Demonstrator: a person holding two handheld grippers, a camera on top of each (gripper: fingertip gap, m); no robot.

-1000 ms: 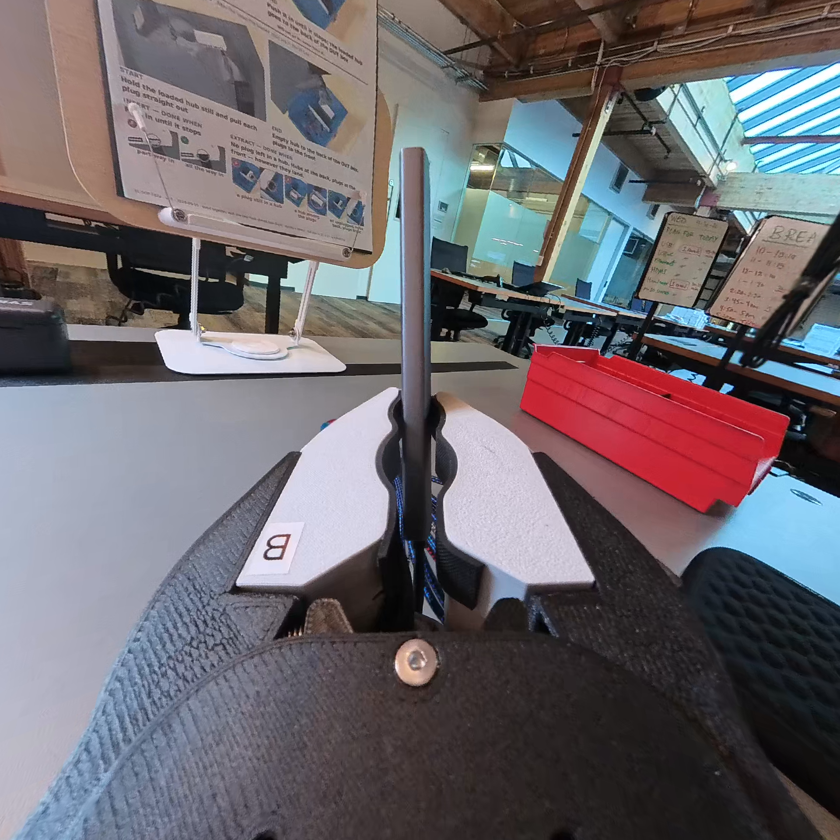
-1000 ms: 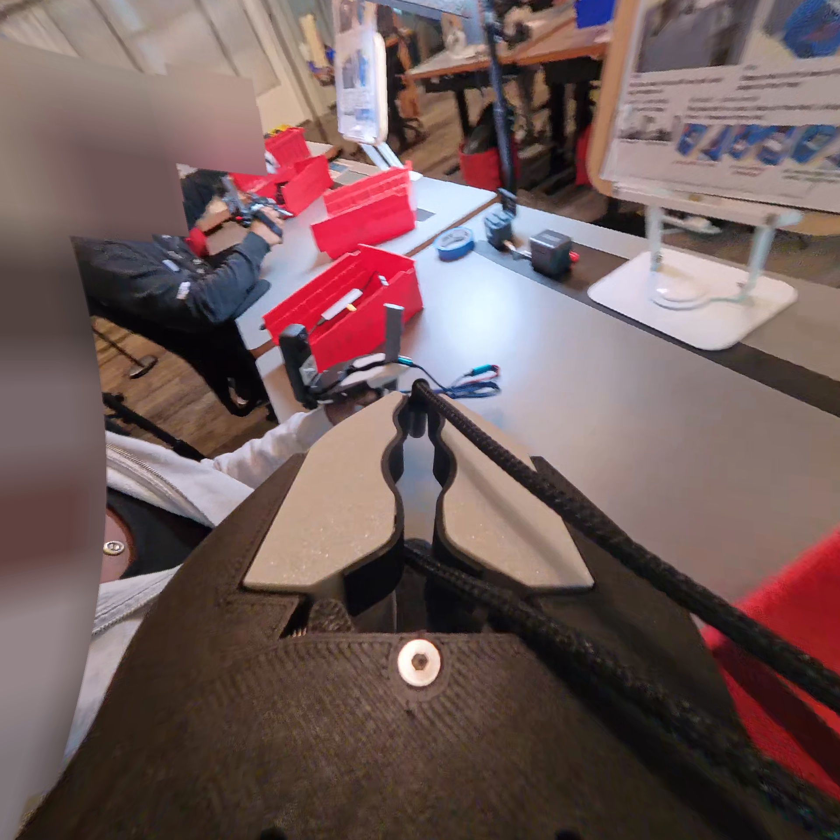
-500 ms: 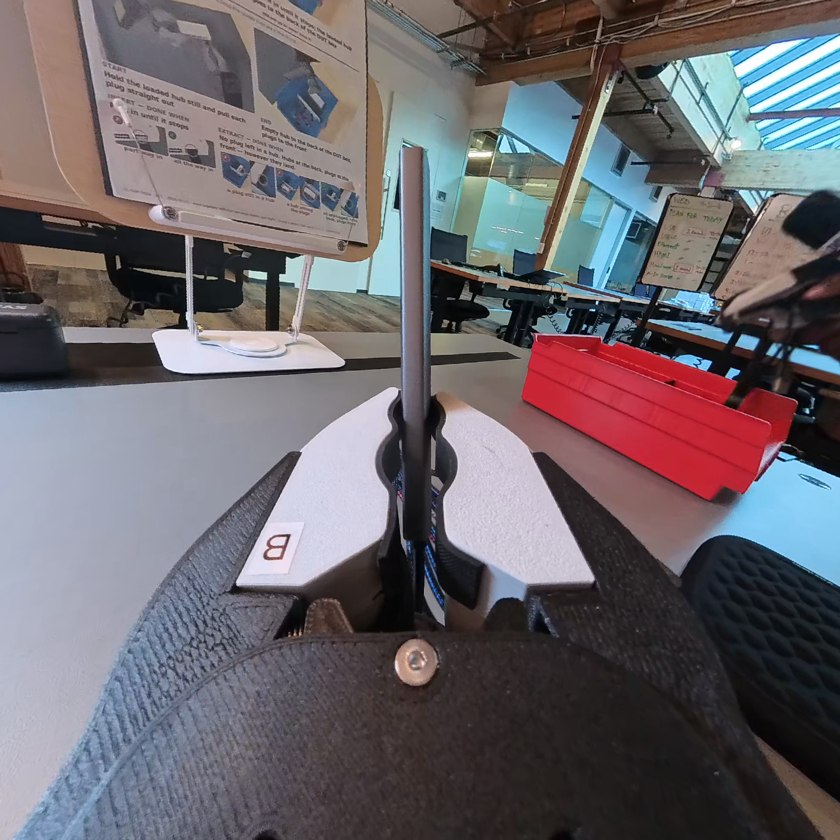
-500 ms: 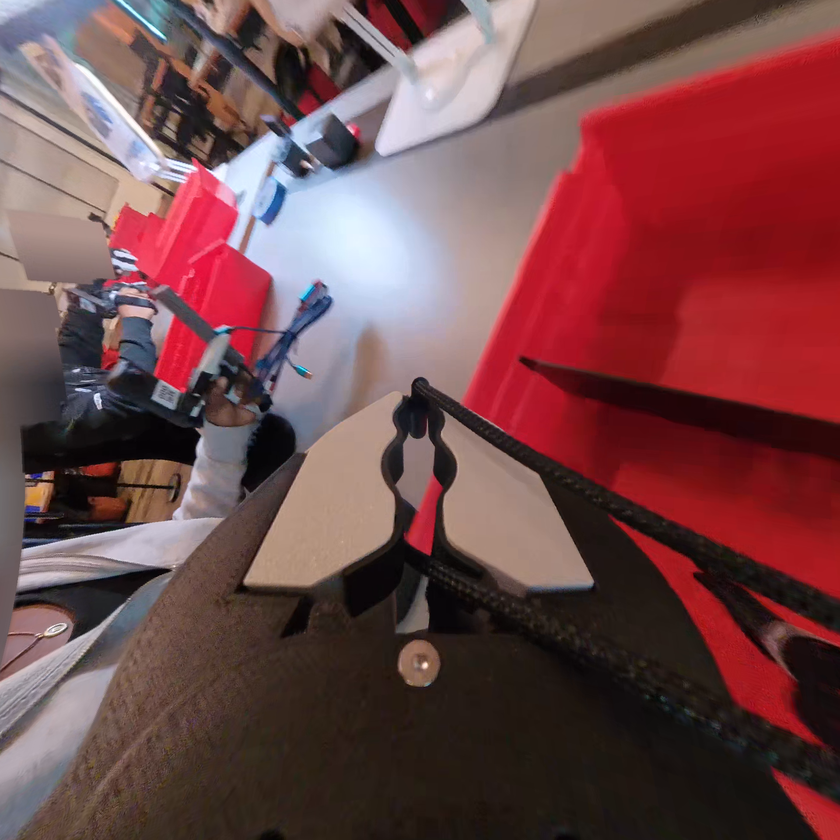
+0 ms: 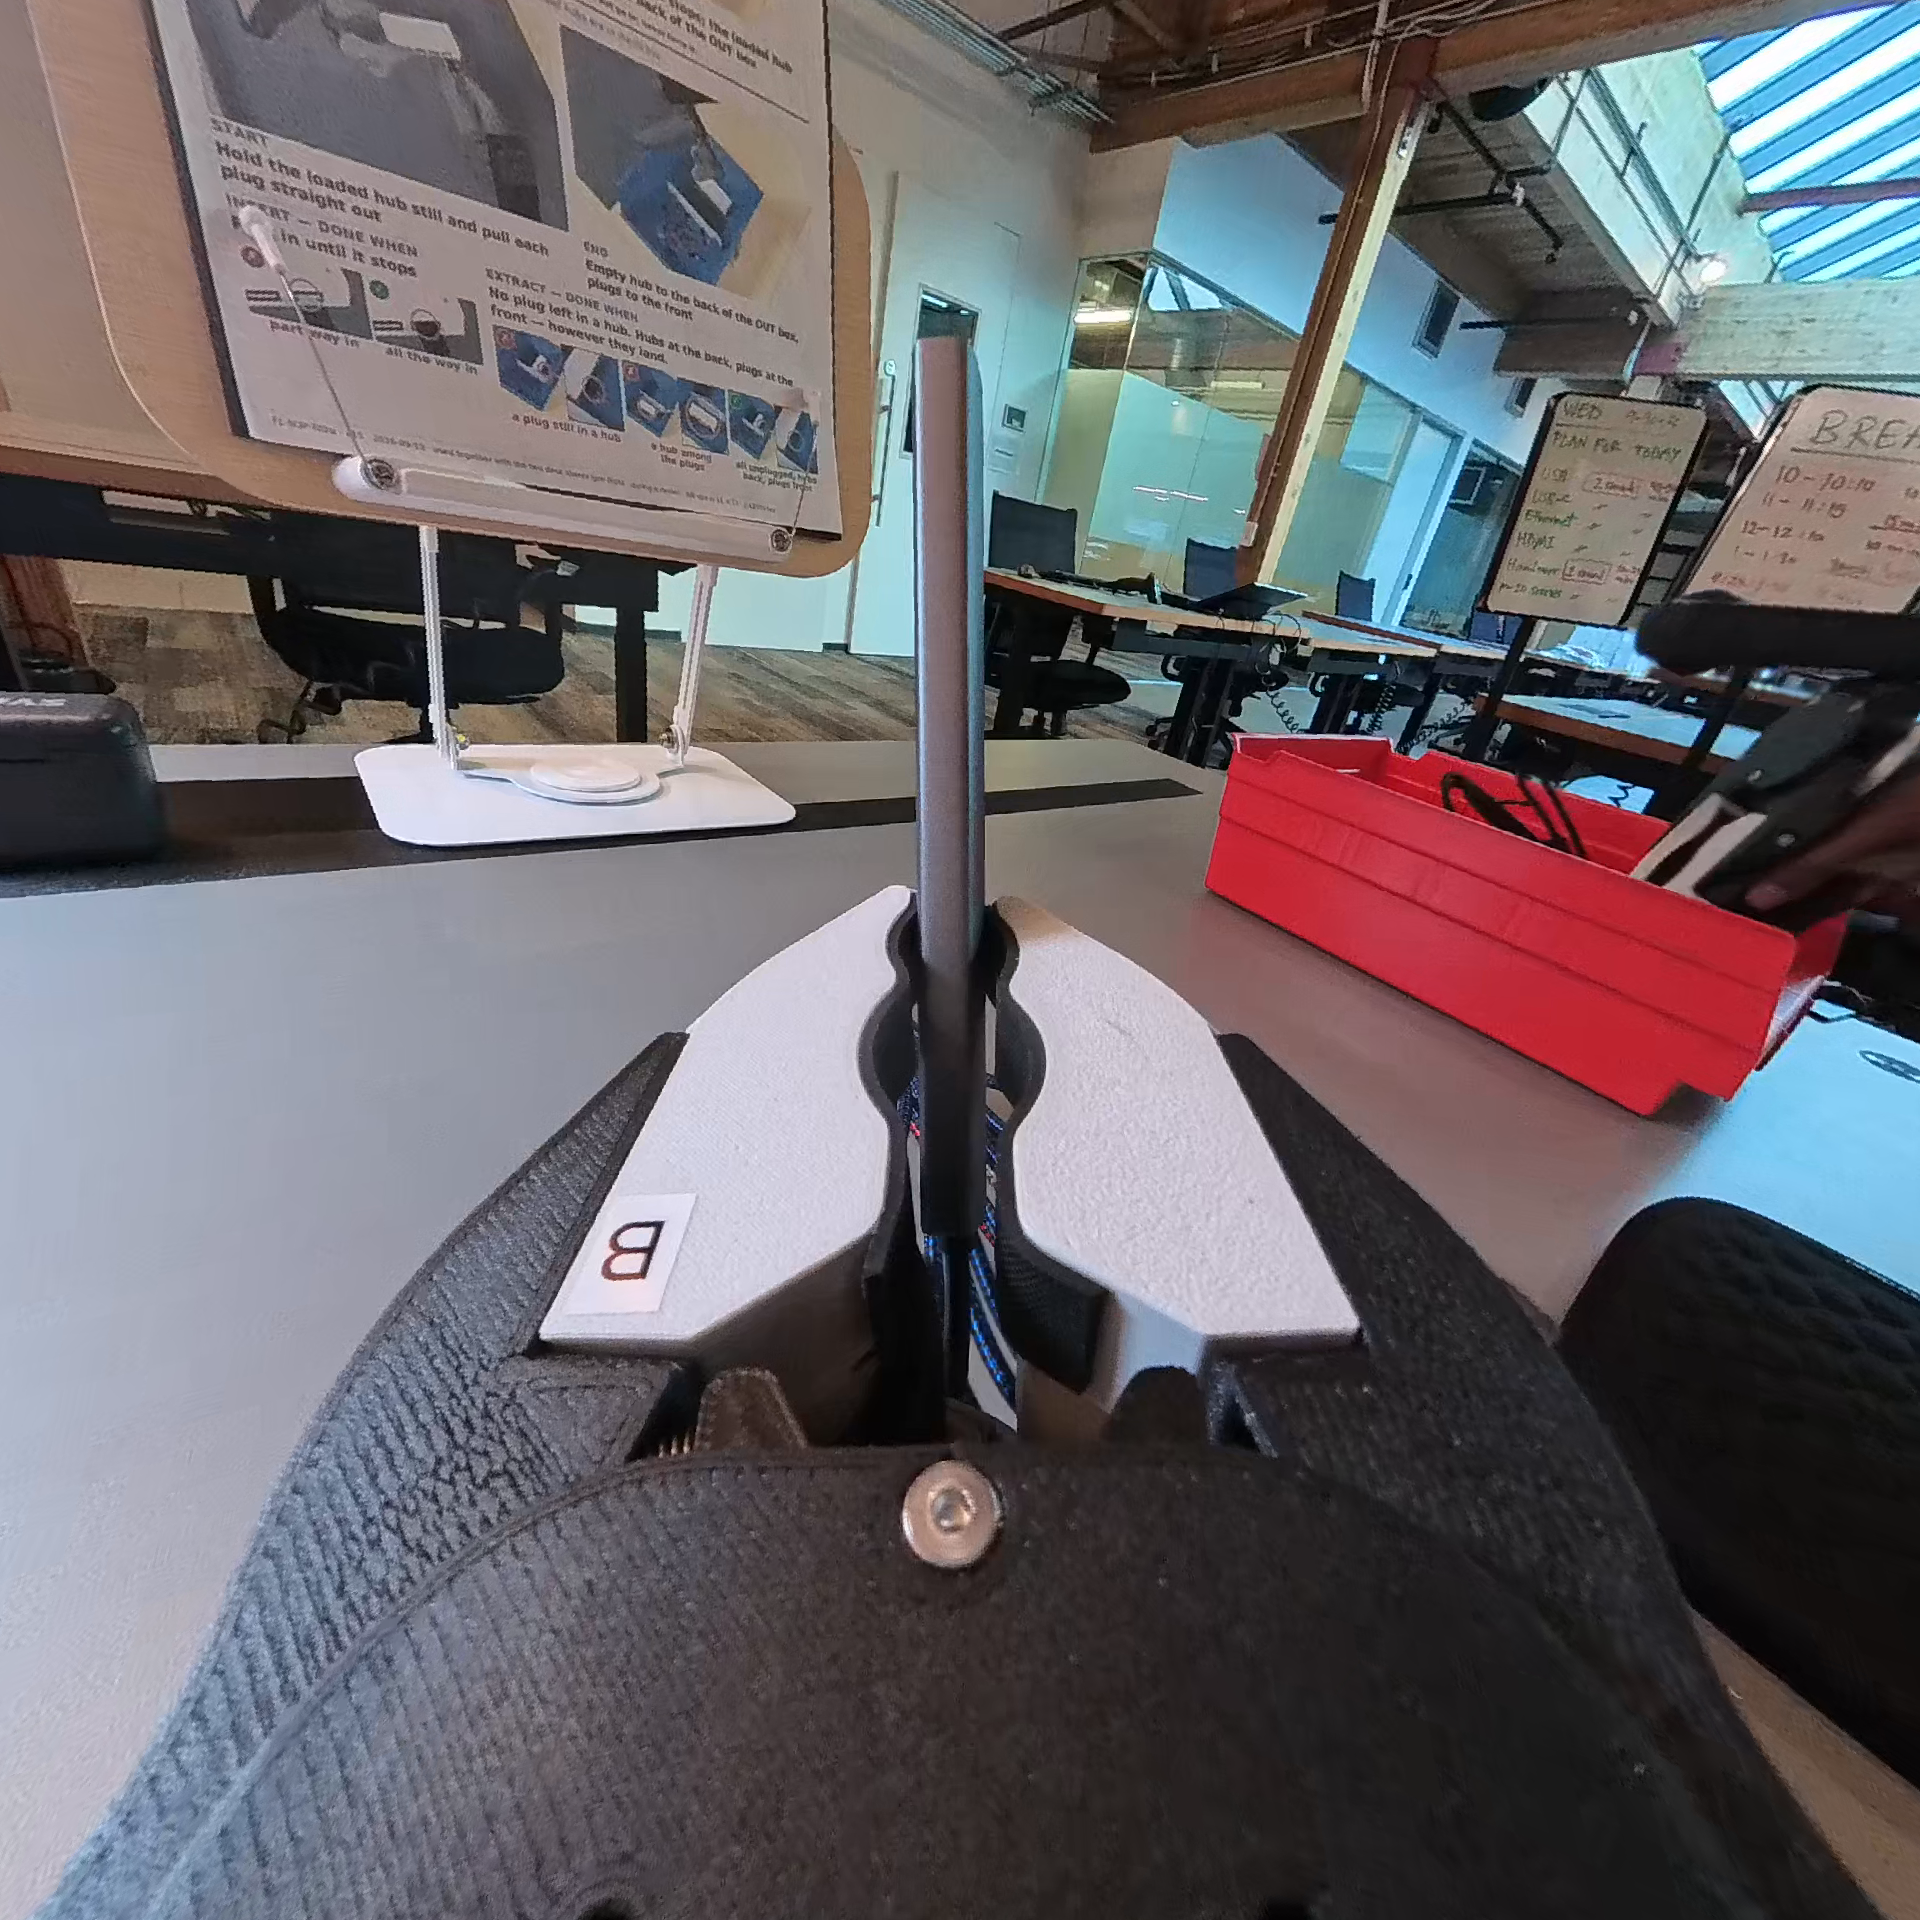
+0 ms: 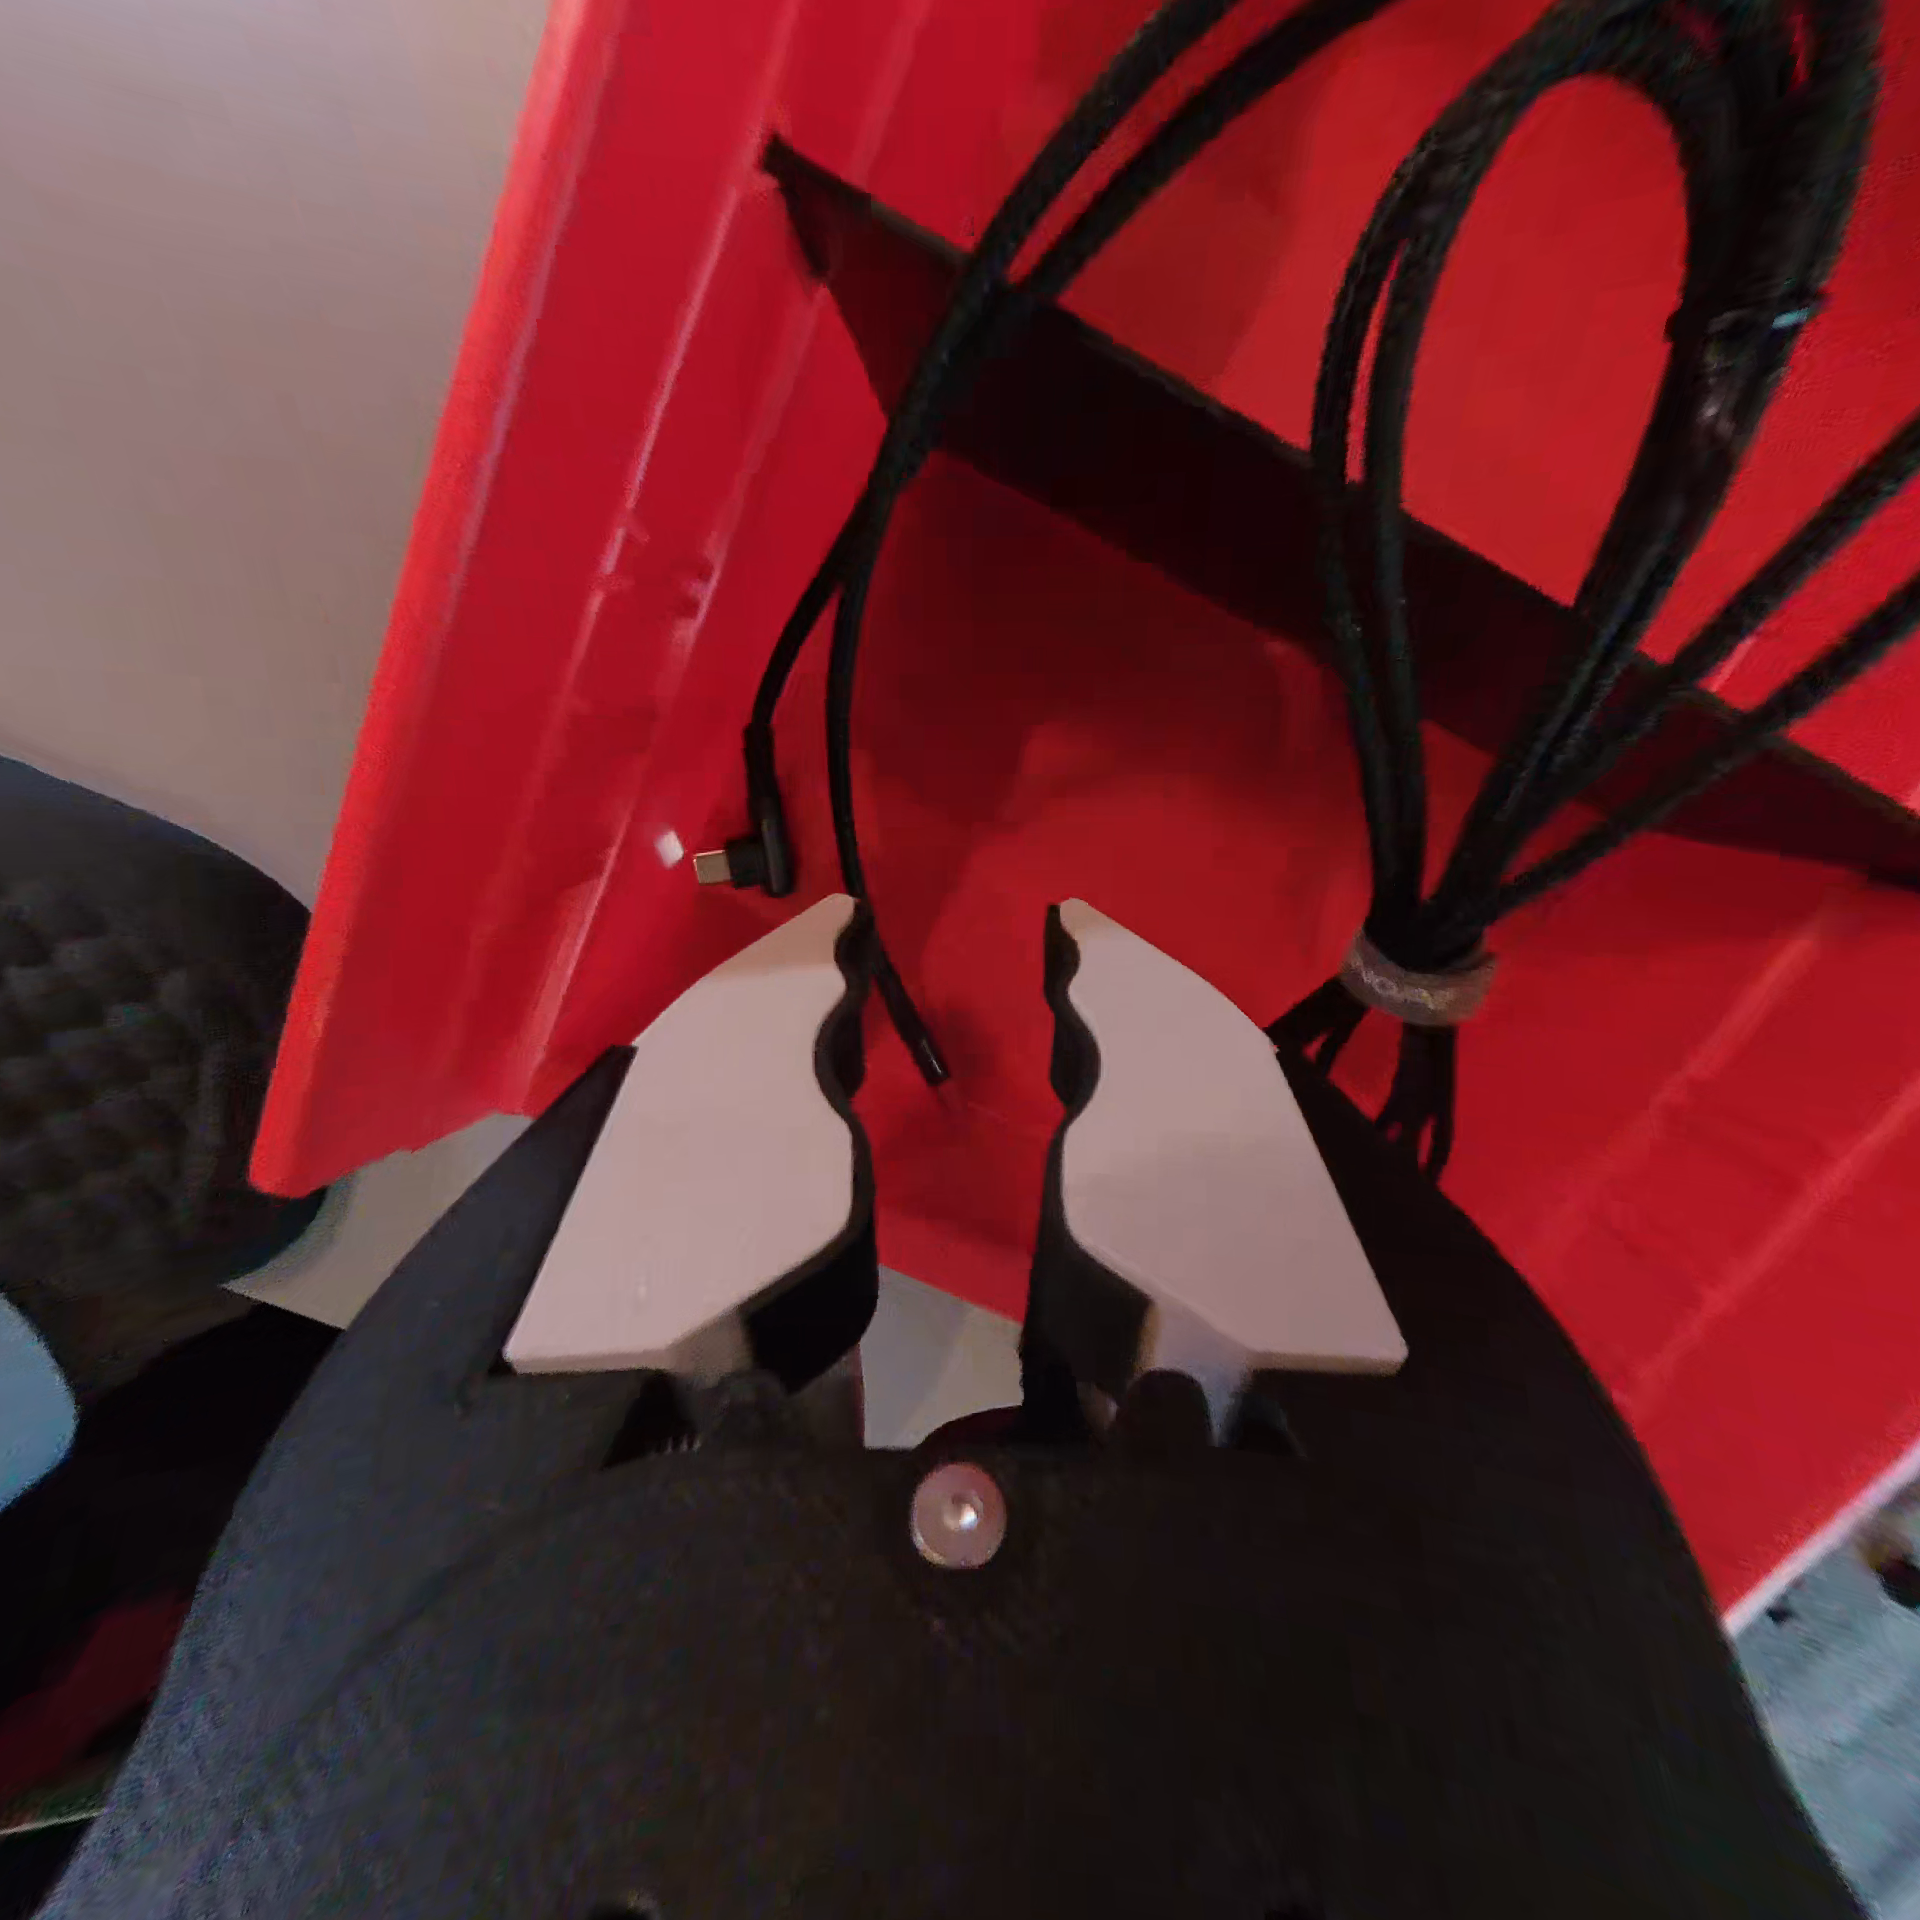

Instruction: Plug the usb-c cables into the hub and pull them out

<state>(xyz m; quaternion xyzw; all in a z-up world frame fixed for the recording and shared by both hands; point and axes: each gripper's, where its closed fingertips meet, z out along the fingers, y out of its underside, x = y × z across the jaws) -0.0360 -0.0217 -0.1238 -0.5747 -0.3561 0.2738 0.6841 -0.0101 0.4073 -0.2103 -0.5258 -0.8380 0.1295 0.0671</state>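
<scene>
My left gripper (image 5: 948, 914) is shut on a thin dark grey hub (image 5: 943, 665), held edge-on and upright above the grey table (image 5: 312, 1039); blue cables hang below it between the fingers. My right gripper (image 6: 951, 920) is open over the red bin (image 6: 1143, 727), pointing down into it. A bundle of black braided USB-C cables (image 6: 1382, 644), tied with a grey strap (image 6: 1418, 982), lies in the bin. One loose cable end (image 6: 909, 1023) hangs between my right fingers without being clamped. An angled USB-C plug (image 6: 743, 862) lies near the bin's wall. The right gripper also shows far right in the left wrist view (image 5: 1787, 821).
A black divider (image 6: 1195, 457) crosses the red bin, which stands at the right of the table (image 5: 1496, 925). An instruction board on a white stand (image 5: 561, 800) stands at the back. A black box (image 5: 73, 779) sits at the far left. A black chair back (image 5: 1766, 1434) is lower right. Left tips to right tips: about 45 cm.
My right gripper swung from over the table down into the red bin and opened, letting go of the black cable. My left gripper kept hold of the hub, nearly still.
</scene>
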